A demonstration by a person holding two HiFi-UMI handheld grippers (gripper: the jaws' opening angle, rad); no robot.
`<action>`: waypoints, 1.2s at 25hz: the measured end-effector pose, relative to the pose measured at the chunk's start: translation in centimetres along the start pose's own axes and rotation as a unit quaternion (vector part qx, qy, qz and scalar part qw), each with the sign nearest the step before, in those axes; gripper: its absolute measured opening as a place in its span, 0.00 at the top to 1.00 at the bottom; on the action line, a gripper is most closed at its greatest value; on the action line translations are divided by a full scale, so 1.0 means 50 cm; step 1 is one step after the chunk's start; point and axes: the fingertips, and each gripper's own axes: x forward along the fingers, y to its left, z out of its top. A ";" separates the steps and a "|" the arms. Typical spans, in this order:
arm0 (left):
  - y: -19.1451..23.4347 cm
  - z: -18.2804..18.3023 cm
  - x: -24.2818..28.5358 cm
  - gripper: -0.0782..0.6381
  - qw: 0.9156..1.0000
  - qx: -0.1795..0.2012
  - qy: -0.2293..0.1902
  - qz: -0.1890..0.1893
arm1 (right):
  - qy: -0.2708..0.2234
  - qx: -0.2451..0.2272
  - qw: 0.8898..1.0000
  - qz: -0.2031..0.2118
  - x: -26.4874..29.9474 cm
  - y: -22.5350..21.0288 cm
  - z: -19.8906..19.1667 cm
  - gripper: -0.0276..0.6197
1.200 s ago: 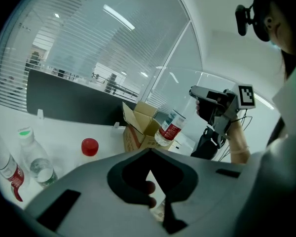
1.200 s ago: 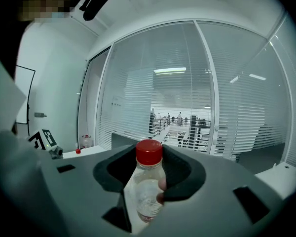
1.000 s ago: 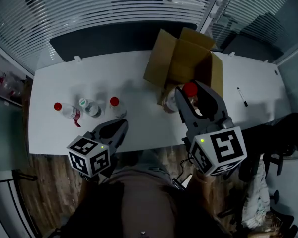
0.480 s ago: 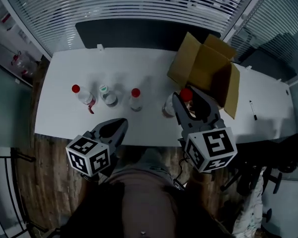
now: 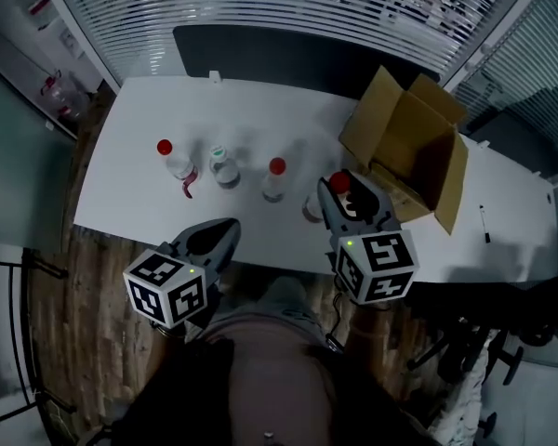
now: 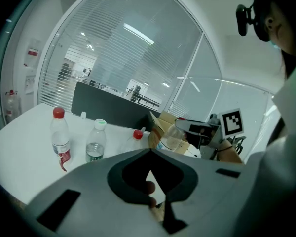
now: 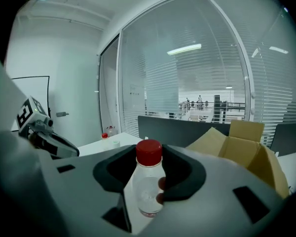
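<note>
My right gripper (image 5: pixel 340 188) is shut on a clear bottle with a red cap (image 7: pixel 148 181) and holds it upright over the white table (image 5: pixel 139 193), just left of the open cardboard box (image 5: pixel 409 147). Three more bottles stand in a row on the table: a red-capped one (image 5: pixel 167 156), a green-capped one (image 5: pixel 221 163) and another red-capped one (image 5: pixel 275 177). My left gripper (image 5: pixel 223 230) hangs at the table's front edge, shut and empty, nearest that third bottle. In the left gripper view the row (image 6: pixel 95 139) is ahead and the right gripper (image 6: pixel 200 130) is at the right.
A dark partition (image 5: pixel 279 49) runs along the table's far edge, with glass walls and blinds behind it. A pen (image 5: pixel 484 223) lies on the table right of the box. The wooden floor (image 5: pixel 65 305) shows below the front edge.
My right gripper has carried the bottle left, away from the box front toward the row of bottles. The left gripper view has swung so all three standing bottles show.
</note>
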 end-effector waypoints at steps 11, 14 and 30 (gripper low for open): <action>0.003 0.004 -0.013 0.88 1.000 -0.003 -0.010 0.022 | 0.055 -0.005 0.998 0.011 0.051 0.004 -0.095 0.69; 0.001 0.004 -0.012 0.88 1.000 -0.002 -0.010 0.023 | 0.070 -0.011 0.997 0.012 0.060 0.004 -0.118 0.69; -0.002 0.006 -0.009 0.88 1.000 0.001 -0.006 0.013 | 0.114 -0.005 0.993 0.008 0.075 0.009 -0.192 0.69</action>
